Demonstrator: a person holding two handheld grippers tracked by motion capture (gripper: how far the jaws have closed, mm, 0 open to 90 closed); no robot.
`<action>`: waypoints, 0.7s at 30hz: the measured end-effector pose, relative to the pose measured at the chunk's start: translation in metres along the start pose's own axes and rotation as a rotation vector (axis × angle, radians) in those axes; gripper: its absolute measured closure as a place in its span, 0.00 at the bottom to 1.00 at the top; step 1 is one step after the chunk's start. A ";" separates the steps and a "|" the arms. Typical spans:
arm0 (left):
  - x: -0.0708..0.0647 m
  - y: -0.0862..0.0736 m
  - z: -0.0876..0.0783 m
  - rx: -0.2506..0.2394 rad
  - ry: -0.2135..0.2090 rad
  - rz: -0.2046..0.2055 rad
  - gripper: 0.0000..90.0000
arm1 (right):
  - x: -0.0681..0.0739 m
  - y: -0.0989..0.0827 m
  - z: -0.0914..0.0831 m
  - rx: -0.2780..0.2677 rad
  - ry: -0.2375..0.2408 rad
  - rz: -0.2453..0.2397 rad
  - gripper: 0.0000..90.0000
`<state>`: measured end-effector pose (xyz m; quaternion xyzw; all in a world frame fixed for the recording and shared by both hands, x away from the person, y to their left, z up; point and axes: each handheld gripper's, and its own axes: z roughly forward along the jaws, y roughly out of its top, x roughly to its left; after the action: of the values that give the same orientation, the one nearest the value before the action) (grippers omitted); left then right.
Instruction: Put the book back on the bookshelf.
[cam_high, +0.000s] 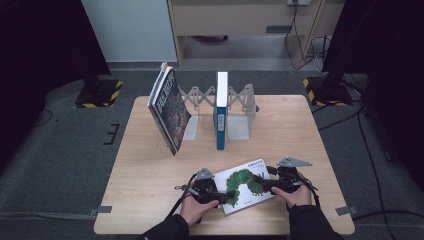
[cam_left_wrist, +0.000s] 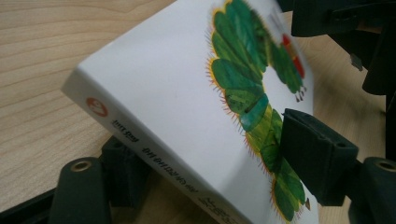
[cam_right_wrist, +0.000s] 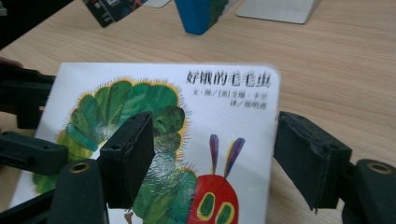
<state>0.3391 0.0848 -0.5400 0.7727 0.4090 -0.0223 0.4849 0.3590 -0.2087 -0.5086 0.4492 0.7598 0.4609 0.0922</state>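
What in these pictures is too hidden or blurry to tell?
- Caterpillar book: its lower part is cut off by the frame edge in the right gripper view.
- Spine lettering: too blurred to read in the left gripper view.
- Blue book: stands edge-on in the high view, its cover unseen.

Left tongs clamped, right tongs agape.

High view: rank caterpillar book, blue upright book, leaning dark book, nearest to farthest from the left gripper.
From the left gripper:
1. Caterpillar book: flat at the table's near edge, its left end between the jaws.
2. Blue upright book: standing mid-table in the metal bookend rack, up and slightly right.
3. Leaning dark book: tilted at the rack's left end, far left; only a little farther than the blue one.
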 end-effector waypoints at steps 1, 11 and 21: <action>0.000 0.000 0.000 -0.001 0.000 -0.001 0.30 | -0.001 0.000 -0.001 -0.002 -0.016 -0.009 0.33; 0.000 0.002 -0.001 0.006 0.006 -0.035 0.33 | -0.002 -0.008 0.005 0.094 -0.031 0.024 0.41; -0.006 0.013 -0.013 -0.051 -0.004 0.011 0.49 | -0.003 -0.003 -0.002 0.009 -0.031 0.017 0.48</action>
<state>0.3385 0.0884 -0.5213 0.7624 0.4042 -0.0107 0.5052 0.3581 -0.2129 -0.5112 0.4631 0.7566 0.4510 0.0981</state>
